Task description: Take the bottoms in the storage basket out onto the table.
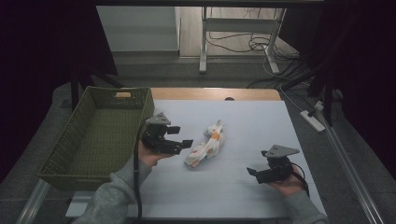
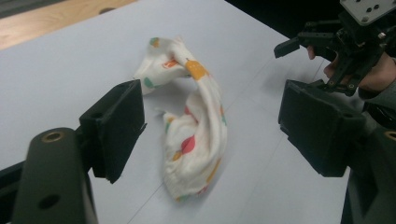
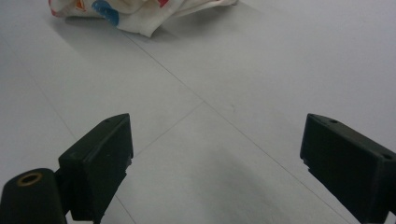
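A crumpled white cloth [image 1: 207, 143] with orange, red and green spots lies in the middle of the white table top [image 1: 243, 186]. My left gripper [image 1: 180, 136] is held just left of it, open, its jaws wide apart and pointing at the cloth [image 2: 196, 126] without touching it. My right gripper [image 1: 254, 171] is near the table's front right, open and holding nothing, well apart from the cloth. In the right gripper view the cloth's edge [image 3: 135, 14] lies at the top, far ahead of the jaws. The right gripper [image 2: 299, 44] also appears in the left gripper view, beyond the cloth.
A green woven basket [image 1: 95, 135] stands at the table's left side, holding nothing. A wooden strip [image 1: 215, 93] runs along the far edge. Beyond the table are metal frame legs [image 1: 203, 42], cables and a power strip [image 1: 314, 120] on the floor.
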Demonstrator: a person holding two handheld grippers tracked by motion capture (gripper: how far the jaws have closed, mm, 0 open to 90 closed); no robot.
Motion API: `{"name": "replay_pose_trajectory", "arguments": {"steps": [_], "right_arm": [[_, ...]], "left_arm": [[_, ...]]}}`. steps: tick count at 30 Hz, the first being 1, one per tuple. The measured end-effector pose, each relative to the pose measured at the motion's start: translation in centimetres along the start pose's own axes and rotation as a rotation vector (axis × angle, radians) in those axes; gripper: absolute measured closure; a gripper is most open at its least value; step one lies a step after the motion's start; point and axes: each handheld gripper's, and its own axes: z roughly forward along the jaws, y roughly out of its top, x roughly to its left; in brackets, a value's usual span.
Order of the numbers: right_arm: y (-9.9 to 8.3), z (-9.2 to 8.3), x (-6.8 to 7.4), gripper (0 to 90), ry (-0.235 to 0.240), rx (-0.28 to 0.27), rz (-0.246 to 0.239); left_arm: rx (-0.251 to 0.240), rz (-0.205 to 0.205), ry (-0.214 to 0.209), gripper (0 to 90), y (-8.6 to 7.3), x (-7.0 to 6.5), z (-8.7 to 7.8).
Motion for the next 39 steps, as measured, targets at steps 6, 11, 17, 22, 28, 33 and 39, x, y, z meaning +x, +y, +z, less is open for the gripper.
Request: {"name": "replay_pose_trajectory", "arguments": {"steps": [6, 11, 17, 22, 28, 33, 39], "right_arm": [[0.0, -0.1, 0.1, 9.8, -0.004, -0.003, 0.0], [0.1, -0.5, 0.2, 9.8, 0.0, -0.023, 0.018], [0.1, -0.7, 0.1, 9.8, 0.007, -0.04, 0.033], [0.0, -0.8, 0.1, 9.7, 0.007, -0.039, 0.029], [-0.1, -0.8, 0.1, 9.8, 0.005, -0.036, 0.024], [-0.1, -0.8, 0.1, 9.8, 0.004, -0.036, 0.024], [-0.1, -0.9, 0.2, 9.8, 0.002, -0.041, 0.021]], "left_arm": [[-0.018, -0.007, 0.027, 21.4, -1.0, 0.0, -2.5], [-0.034, -0.029, 0.064, 21.1, -2.5, 0.5, -4.8], [-0.046, -0.052, 0.099, 20.7, -4.6, 0.7, -7.0], [-0.049, -0.064, 0.118, 20.4, -5.4, 1.0, -7.9], [-0.046, -0.082, 0.13, 20.3, -6.3, 1.3, -8.4], [-0.052, -0.095, 0.141, 20.1, -7.1, 1.7, -9.2], [-0.054, -0.104, 0.145, 20.0, -7.7, 1.7, -9.5]]}}
